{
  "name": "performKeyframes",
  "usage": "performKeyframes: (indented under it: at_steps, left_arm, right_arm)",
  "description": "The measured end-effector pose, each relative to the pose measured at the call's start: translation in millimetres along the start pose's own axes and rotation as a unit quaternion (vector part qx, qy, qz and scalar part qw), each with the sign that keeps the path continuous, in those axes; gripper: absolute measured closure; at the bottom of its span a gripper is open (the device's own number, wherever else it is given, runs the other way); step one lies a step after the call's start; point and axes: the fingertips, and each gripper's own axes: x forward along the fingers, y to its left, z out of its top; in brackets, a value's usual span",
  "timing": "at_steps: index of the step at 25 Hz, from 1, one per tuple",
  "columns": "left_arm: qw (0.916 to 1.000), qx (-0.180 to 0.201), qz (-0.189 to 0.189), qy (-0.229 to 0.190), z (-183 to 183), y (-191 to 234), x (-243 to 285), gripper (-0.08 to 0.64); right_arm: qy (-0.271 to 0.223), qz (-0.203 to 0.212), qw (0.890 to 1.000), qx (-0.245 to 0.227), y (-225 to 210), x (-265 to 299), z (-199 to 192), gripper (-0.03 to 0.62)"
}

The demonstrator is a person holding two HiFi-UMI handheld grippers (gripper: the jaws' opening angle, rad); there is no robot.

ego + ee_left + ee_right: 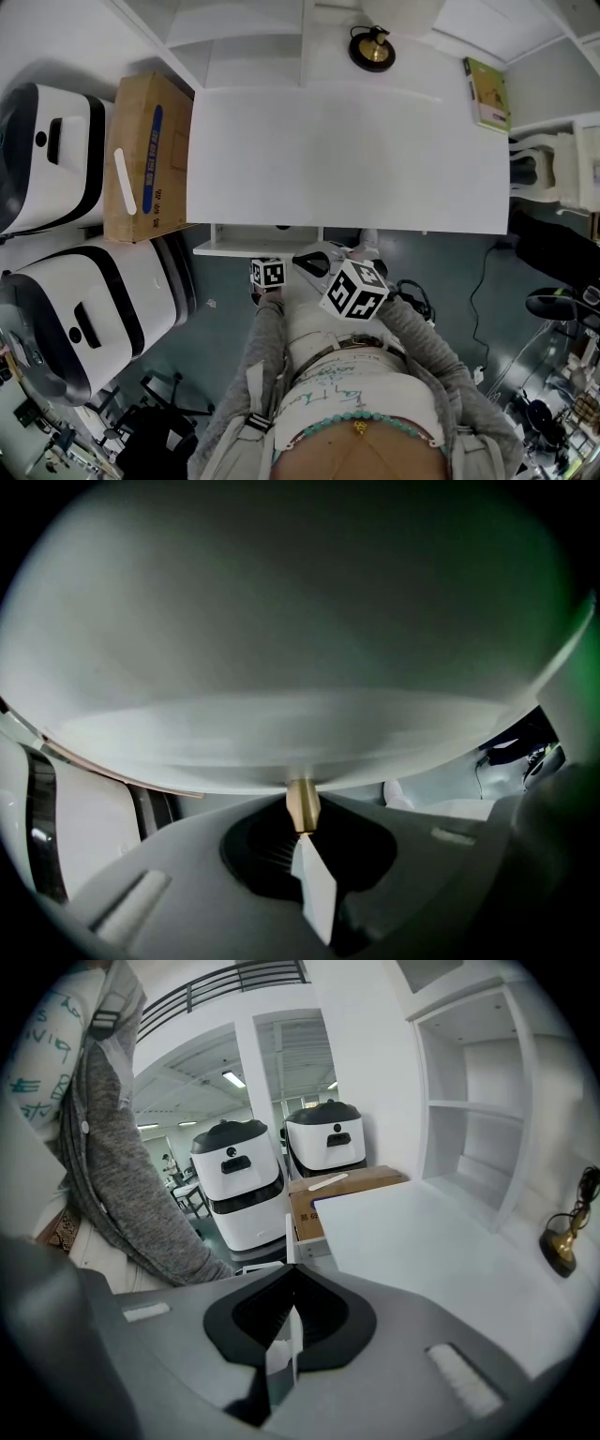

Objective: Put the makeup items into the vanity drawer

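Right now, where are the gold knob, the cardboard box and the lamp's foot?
Gold knob [302, 803]: left gripper view, middle of its stem.
Cardboard box [173, 197]: head view, bare brown top.
Lamp's foot [372, 49]: head view, its gold centre.

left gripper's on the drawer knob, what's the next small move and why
Probably pull the brass knob, which the left gripper is shut on, toward the person's body to slide the drawer further out. It sticks out only a little from under the white vanity top, likely too little to put anything in. The right gripper is shut and empty.
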Motion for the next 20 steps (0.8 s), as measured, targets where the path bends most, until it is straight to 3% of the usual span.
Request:
performKeyframes:
  at_steps: [20]
  left_arm:
    - [1.0000, 0.009, -0.001, 0.001, 26, 3, 9, 0.551]
  right_arm:
    - [0.001, -0.017, 1.000, 0.020, -9, -10, -8, 0.565]
